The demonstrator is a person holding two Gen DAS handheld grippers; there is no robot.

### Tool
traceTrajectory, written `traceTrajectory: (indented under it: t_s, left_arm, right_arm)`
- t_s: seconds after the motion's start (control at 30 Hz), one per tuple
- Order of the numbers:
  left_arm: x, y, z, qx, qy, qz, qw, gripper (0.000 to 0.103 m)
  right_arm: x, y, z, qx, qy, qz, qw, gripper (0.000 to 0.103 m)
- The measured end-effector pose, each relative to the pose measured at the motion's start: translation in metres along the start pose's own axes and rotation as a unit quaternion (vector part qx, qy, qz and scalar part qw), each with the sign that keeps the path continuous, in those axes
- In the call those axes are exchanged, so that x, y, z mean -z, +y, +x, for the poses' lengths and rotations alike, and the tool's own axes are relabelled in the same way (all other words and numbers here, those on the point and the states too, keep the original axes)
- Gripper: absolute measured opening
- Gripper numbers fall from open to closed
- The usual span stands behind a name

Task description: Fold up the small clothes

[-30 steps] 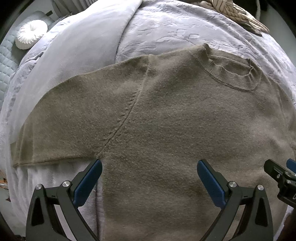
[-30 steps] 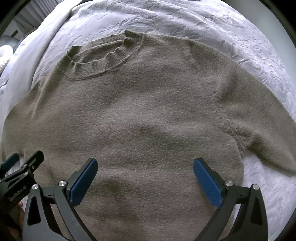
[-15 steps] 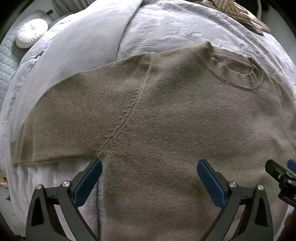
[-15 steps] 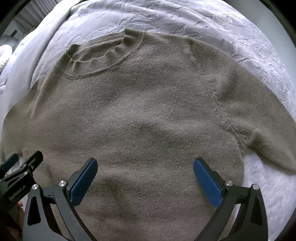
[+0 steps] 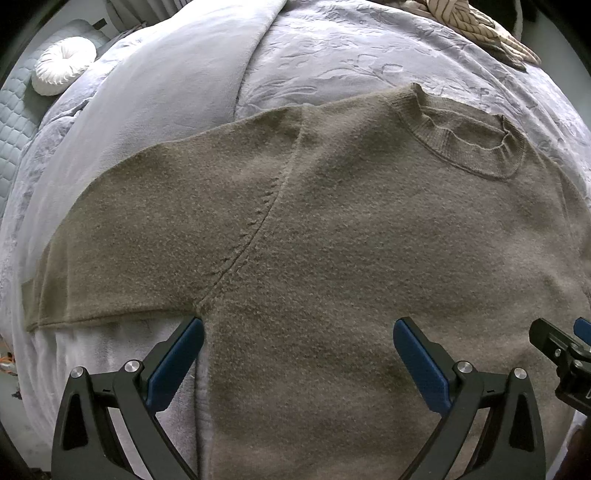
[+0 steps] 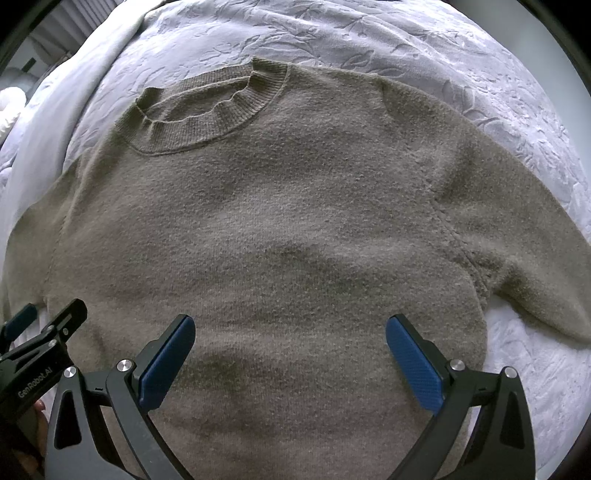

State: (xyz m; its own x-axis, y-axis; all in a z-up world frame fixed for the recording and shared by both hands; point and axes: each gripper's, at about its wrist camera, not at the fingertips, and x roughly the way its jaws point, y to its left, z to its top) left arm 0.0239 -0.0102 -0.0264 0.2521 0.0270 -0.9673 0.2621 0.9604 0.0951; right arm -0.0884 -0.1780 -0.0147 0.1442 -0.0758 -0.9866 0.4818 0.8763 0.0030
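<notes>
A taupe knit sweater (image 5: 351,240) lies flat, front up, on a pale lavender bed cover, collar (image 5: 472,144) at the far side. Its left sleeve (image 5: 147,229) stretches out to the left; its right sleeve (image 6: 524,236) runs off to the right in the right wrist view, where the body (image 6: 288,236) fills the frame. My left gripper (image 5: 297,350) is open and empty, hovering over the lower body near the left armpit. My right gripper (image 6: 290,347) is open and empty above the lower middle of the body. Each gripper shows at the edge of the other's view.
The embossed lavender bed cover (image 5: 351,55) surrounds the sweater, with a smoother blanket fold (image 5: 177,85) at the left. A round white cushion (image 5: 62,64) sits far left. A striped beige garment (image 5: 476,26) lies at the far right edge of the bed.
Both views have shifted slightly; the sweater sits a little lower in frame, as both grippers edged forward. The jaws stay open and the sweater has not moved.
</notes>
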Motion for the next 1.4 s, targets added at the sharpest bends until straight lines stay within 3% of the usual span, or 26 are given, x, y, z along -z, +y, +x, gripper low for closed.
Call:
traceTrajectory:
  t_s: [1.4]
  left_arm:
    - [0.0007,0.0030,0.0004,0.001,-0.001,-0.002,1.0000,0.103]
  right_arm:
    - [0.0022,0.0019,-0.0015,0.001,-0.001,-0.002,1.000,0.103]
